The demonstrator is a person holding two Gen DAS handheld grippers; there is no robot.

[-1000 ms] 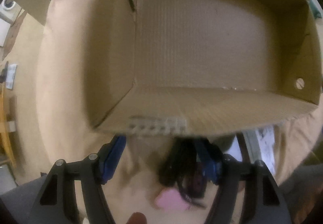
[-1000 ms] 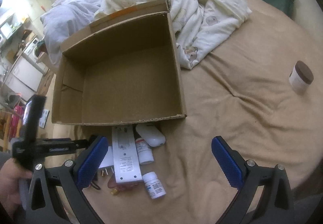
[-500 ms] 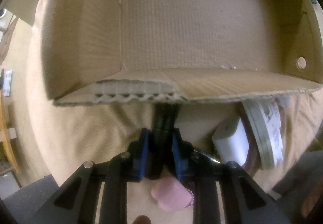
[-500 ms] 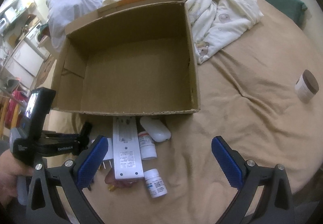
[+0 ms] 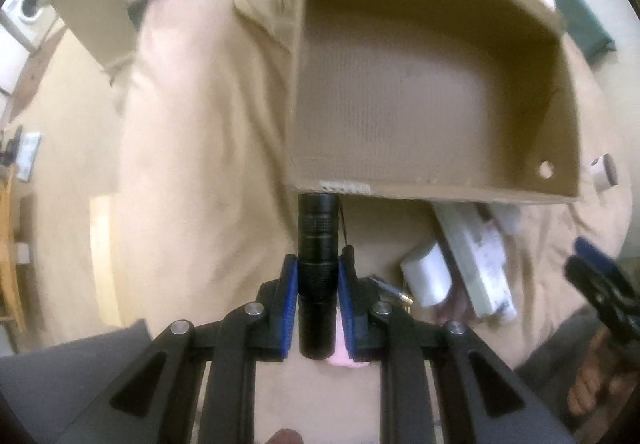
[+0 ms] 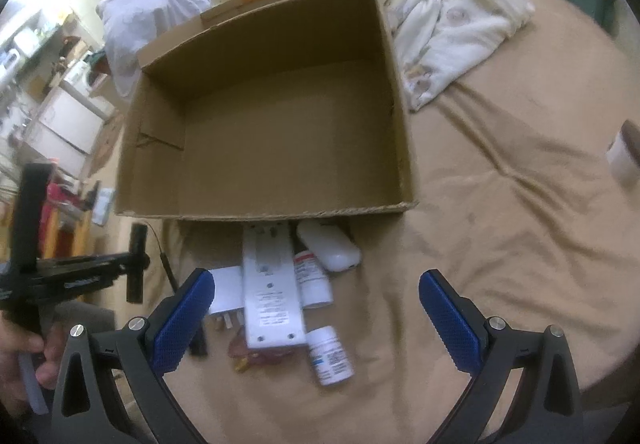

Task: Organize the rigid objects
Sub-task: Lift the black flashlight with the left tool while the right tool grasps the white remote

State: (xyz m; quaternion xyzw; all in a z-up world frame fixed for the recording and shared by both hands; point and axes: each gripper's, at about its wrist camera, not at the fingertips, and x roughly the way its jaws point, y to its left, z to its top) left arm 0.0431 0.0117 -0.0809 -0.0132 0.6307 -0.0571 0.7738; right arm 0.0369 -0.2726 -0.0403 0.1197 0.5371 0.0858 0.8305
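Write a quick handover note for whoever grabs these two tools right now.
Left tool: shut on the black flashlight, held just short of the cardboard box.
Right tool: open, nothing between its pads, above the pile.
Done: nothing in the box yet.
Left: drop the flashlight in, then the white power strip, two pill bottles, white charger, and the far-right jar.

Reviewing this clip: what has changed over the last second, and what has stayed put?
The left tongs have just closed on the black flashlight and lifted it off the bed, up toward the near wall of the cardboard box. The right tongs stay open and holding nothing above the white power strip and pill bottles, which have not moved. The box is still empty.
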